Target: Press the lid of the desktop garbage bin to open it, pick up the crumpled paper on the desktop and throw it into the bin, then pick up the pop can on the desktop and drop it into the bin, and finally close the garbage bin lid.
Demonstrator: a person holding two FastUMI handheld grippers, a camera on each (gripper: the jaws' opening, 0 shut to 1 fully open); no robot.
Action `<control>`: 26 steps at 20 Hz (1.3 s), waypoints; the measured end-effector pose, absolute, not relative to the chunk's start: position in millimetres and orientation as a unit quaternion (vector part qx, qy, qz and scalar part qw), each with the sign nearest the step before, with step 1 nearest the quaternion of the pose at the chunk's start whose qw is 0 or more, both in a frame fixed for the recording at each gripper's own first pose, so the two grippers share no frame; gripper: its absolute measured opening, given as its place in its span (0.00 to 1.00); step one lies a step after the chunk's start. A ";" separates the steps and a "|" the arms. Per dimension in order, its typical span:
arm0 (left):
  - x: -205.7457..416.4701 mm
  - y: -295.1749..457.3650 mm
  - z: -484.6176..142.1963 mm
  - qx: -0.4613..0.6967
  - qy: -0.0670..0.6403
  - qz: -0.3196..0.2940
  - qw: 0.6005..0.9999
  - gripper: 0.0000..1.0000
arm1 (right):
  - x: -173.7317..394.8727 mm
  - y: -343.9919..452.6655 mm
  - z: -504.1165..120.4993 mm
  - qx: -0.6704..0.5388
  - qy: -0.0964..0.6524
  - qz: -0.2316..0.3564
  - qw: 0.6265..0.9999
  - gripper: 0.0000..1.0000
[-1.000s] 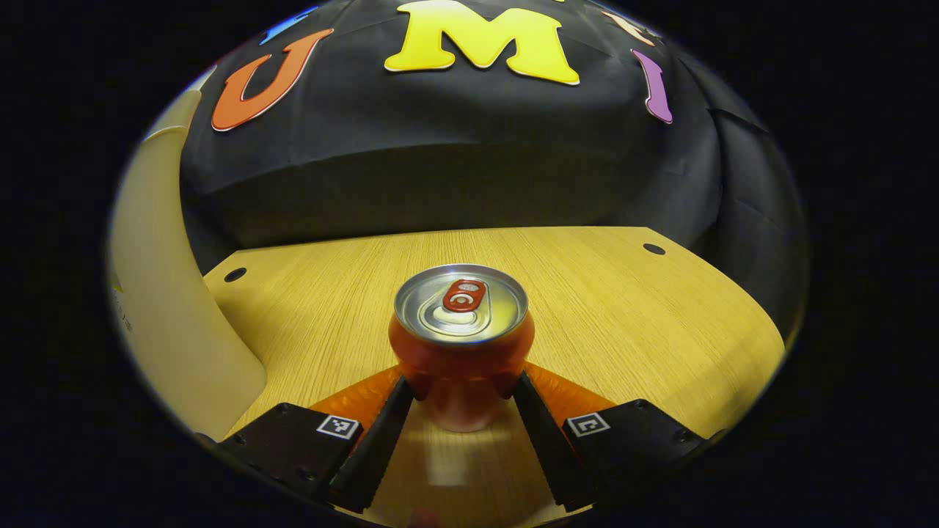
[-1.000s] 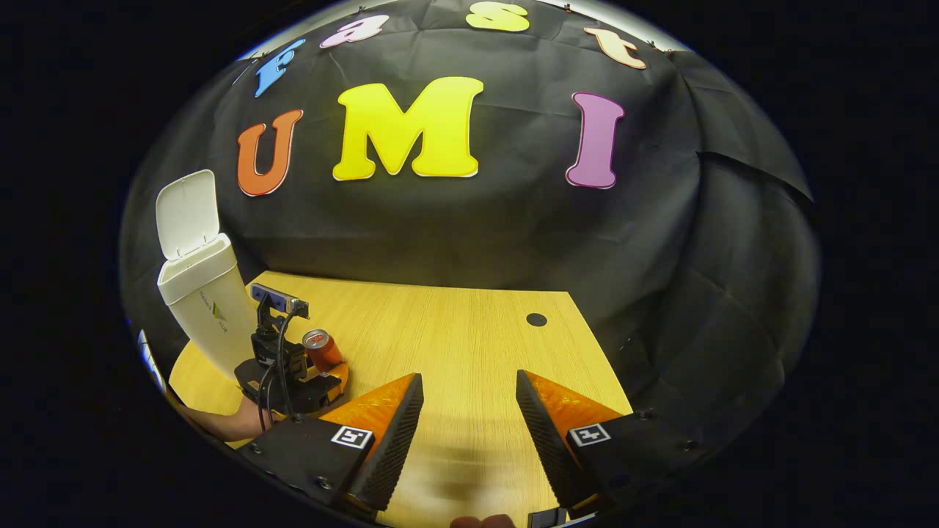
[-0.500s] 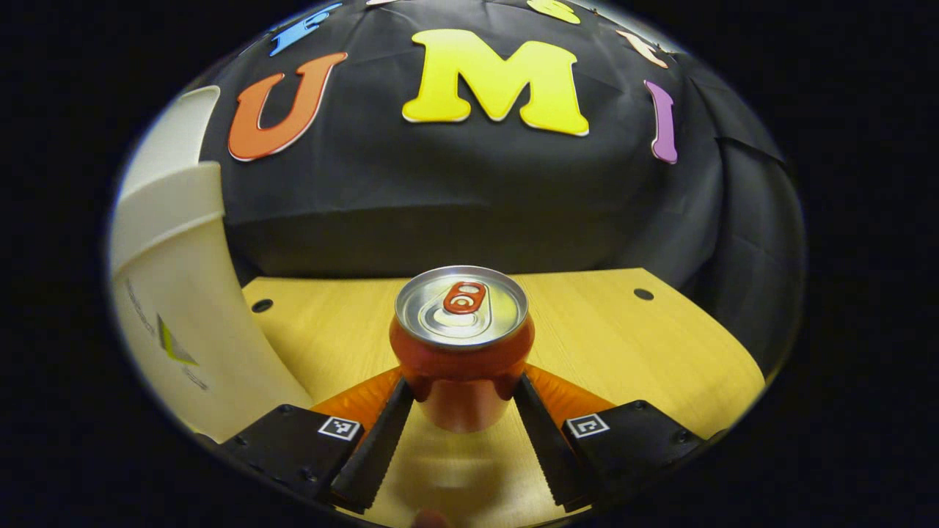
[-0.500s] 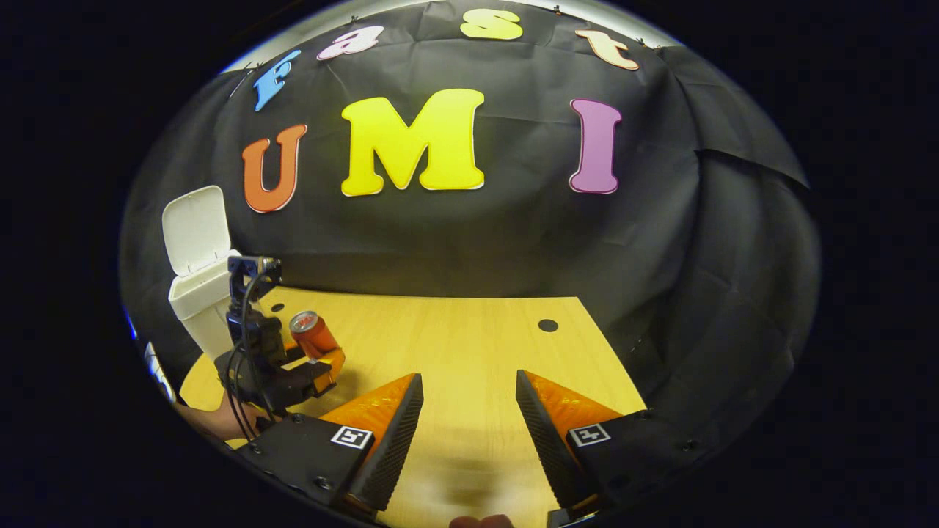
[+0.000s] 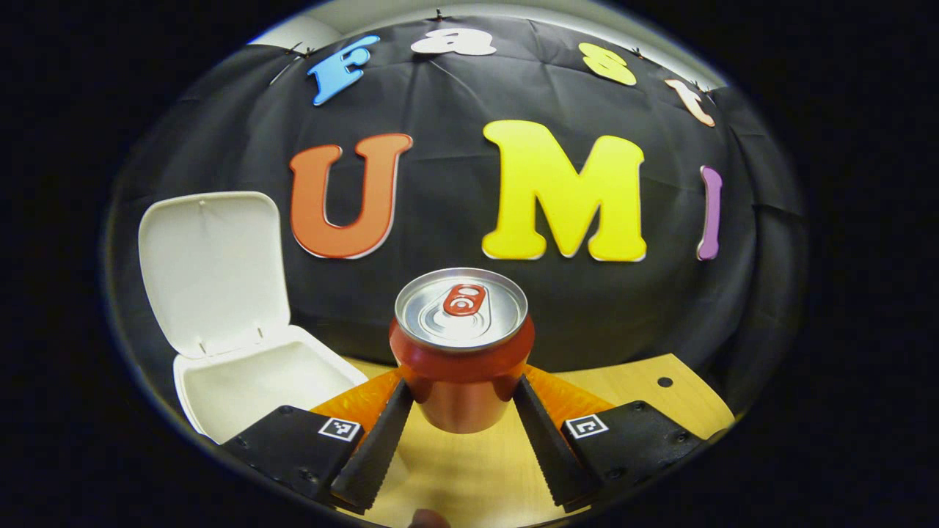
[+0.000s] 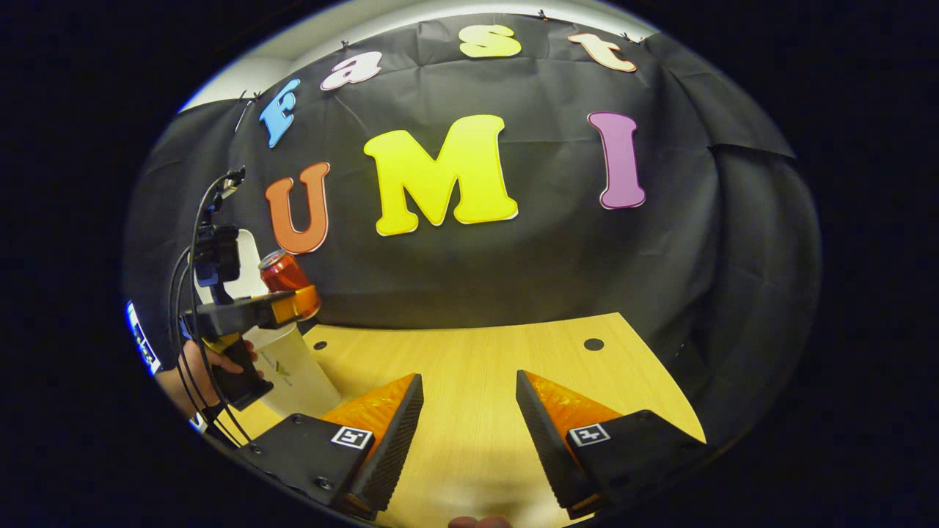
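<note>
Your left gripper (image 5: 461,402) pinches the pop can (image 5: 461,345) aloft, beside the open garbage bin (image 5: 242,374)
Your right gripper (image 6: 469,411) hangs spread over the wooden desktop (image 6: 477,352), black cloth wall (image 6: 513,264) behind it

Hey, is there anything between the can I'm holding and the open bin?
Nothing: in the left gripper view, only black backdrop shows between the red aluminium can in the left tool and the white plastic bin.

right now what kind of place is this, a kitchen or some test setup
Most likely a staged recording booth, not a kitchen: a black cloth wall backs a bare wooden desktop, with a white bin, lid up, and a pop can in a handheld left gripper.
</note>
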State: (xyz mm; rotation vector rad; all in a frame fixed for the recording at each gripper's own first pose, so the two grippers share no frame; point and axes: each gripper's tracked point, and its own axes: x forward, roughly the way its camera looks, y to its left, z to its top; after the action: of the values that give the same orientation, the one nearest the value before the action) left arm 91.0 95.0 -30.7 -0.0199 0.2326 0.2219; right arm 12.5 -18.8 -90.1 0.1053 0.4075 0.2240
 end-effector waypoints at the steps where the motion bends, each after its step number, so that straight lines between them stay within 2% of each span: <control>1: 89.8 114.1 -26.9 -0.008 0.119 0.128 0.984 0.86 | 14.7 -13.6 -91.3 0.055 0.203 0.115 0.971 0.81; 4: 77.0 166.0 -25.7 -0.003 0.134 0.178 0.975 0.86 | 18.6 4.8 -94.2 0.062 0.211 0.130 0.967 0.84; 8: 60.6 210.0 -57.5 0.001 0.168 0.235 0.957 0.86 | 24.1 32.9 -94.6 0.063 0.219 0.155 0.961 0.86; 14: 45.9 238.9 -70.1 -0.013 0.187 0.266 0.946 0.88 | 28.0 63.4 -93.8 0.057 0.224 0.184 0.955 0.86; 16: 40.5 241.6 -67.0 -0.018 0.186 0.272 0.944 0.93 | 26.7 69.5 -96.0 0.057 0.230 0.191 0.953 0.86; 23: 42.4 234.0 6.8 -0.014 0.122 0.344 0.931 0.93 | 26.5 64.9 -82.3 0.052 0.216 0.196 0.955 0.86; 26: 56.2 228.5 41.9 -0.013 0.089 0.347 0.933 0.93 | 28.0 46.5 -76.6 0.050 0.208 0.186 0.959 0.86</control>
State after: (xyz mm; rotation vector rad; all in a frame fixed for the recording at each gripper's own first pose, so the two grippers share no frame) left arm 56.2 228.5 41.9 -0.0270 0.1827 0.7099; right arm 28.0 46.5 -76.6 0.1007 0.4224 0.3771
